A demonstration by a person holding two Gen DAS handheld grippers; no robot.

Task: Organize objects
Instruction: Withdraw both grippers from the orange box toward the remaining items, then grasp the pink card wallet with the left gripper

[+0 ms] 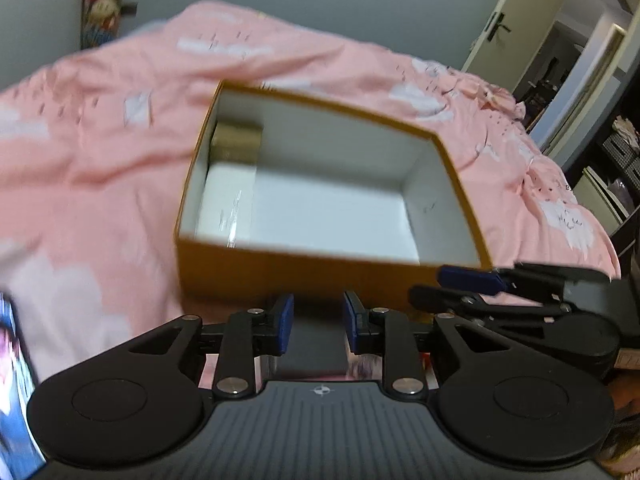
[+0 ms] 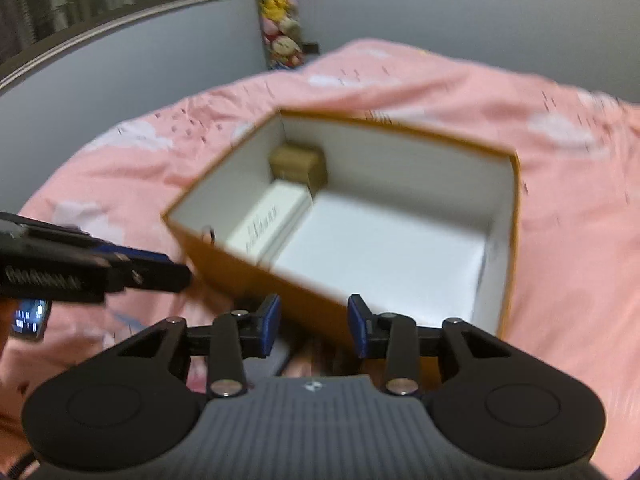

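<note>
A: How much room was there around the box [image 1: 320, 276]?

B: Plenty. It sat mid-frame on the pink bed cover [image 1: 100, 168], open fabric on every side, and its right floor was bare.

A: And against the tongs?

B: The left tongs [image 1: 318, 326] stood just below its near wall, slightly parted, gripping nothing. The right tongs [image 2: 316, 326] were spread wider at the near corner, also empty.

A: Contents?

B: Two: one tan box [image 2: 298, 166] in the far-left corner, one white box [image 2: 268, 224] in front of it.
</note>
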